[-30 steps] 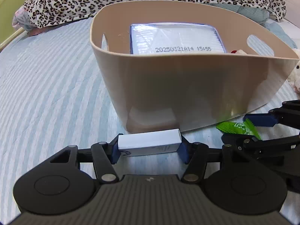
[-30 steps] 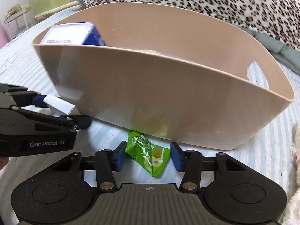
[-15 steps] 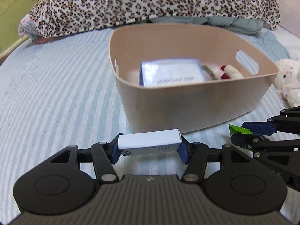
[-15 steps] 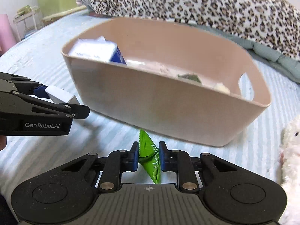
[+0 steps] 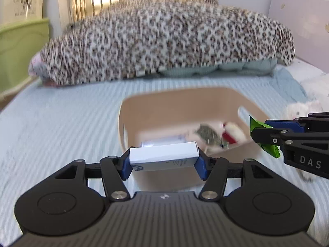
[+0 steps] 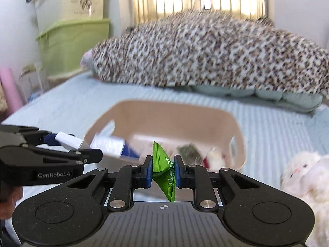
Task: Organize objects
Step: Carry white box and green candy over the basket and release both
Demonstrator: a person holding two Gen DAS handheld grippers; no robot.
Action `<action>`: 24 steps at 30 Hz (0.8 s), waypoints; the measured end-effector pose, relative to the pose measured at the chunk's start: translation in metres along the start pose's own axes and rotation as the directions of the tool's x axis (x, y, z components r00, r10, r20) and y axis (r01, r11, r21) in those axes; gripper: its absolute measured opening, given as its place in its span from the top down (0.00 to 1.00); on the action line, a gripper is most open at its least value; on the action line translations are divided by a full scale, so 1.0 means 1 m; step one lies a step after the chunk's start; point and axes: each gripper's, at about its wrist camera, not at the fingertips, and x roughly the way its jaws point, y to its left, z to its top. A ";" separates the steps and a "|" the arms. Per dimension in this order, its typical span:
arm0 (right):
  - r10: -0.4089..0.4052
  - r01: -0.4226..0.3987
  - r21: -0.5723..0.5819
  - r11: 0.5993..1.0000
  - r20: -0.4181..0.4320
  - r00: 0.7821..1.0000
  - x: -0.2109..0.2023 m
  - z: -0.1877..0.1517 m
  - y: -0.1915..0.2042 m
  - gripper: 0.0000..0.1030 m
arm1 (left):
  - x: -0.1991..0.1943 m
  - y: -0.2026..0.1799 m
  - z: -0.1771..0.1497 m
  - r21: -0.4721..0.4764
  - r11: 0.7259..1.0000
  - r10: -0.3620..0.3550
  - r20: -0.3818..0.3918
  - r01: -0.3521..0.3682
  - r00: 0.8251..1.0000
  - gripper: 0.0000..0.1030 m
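My left gripper (image 5: 164,160) is shut on a small white box (image 5: 164,157), held above the near side of the beige basket (image 5: 156,103). My right gripper (image 6: 163,170) is shut on a green snack packet (image 6: 162,164), held above the basket's (image 6: 164,111) near rim. The left gripper with its white box (image 6: 67,141) shows at the left of the right wrist view. The right gripper with the packet (image 5: 257,126) shows at the right of the left wrist view. A blue-and-white carton (image 6: 113,147), a dark packet (image 5: 209,133) and a red-and-white toy (image 5: 232,133) lie in the basket.
The basket stands on a light blue striped bedsheet (image 5: 61,119). A leopard-print blanket (image 5: 164,41) is piled behind it. A white plush toy (image 6: 304,177) lies to the basket's right. Green and cream storage bins (image 6: 72,35) stand beside the bed at the left.
Both grippers have risen from the bedsheet in front of the basket, carrying the white box and green packet. The right gripper closed on the packet. The basket's inside now shows from above.
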 end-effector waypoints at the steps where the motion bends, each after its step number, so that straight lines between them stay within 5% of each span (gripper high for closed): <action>1: -0.005 0.005 0.013 1.000 0.013 1.000 0.000 0.005 -0.003 0.81 | 0.001 -0.004 0.006 0.000 1.000 0.010 0.014 -0.010 1.000 0.41; 6: -0.041 0.036 0.062 0.997 0.078 0.996 0.006 0.027 -0.016 0.81 | 0.012 -0.018 0.035 -0.040 0.999 0.019 0.061 -0.016 0.998 0.41; 12: -0.104 0.093 0.096 0.991 0.123 0.987 0.027 0.039 -0.031 0.81 | 0.056 -0.032 0.049 -0.031 0.998 0.064 0.002 -0.064 0.998 0.41; 22: -0.177 0.176 0.078 0.981 0.006 0.984 0.084 0.023 -0.049 0.79 | 0.112 -0.027 0.038 -0.056 0.992 0.105 -0.117 -0.112 0.988 0.41; 24: -0.178 0.180 0.086 0.980 -0.041 0.983 0.092 0.020 -0.052 0.66 | 0.114 -0.030 0.035 -0.029 0.994 0.103 -0.129 -0.108 0.986 0.40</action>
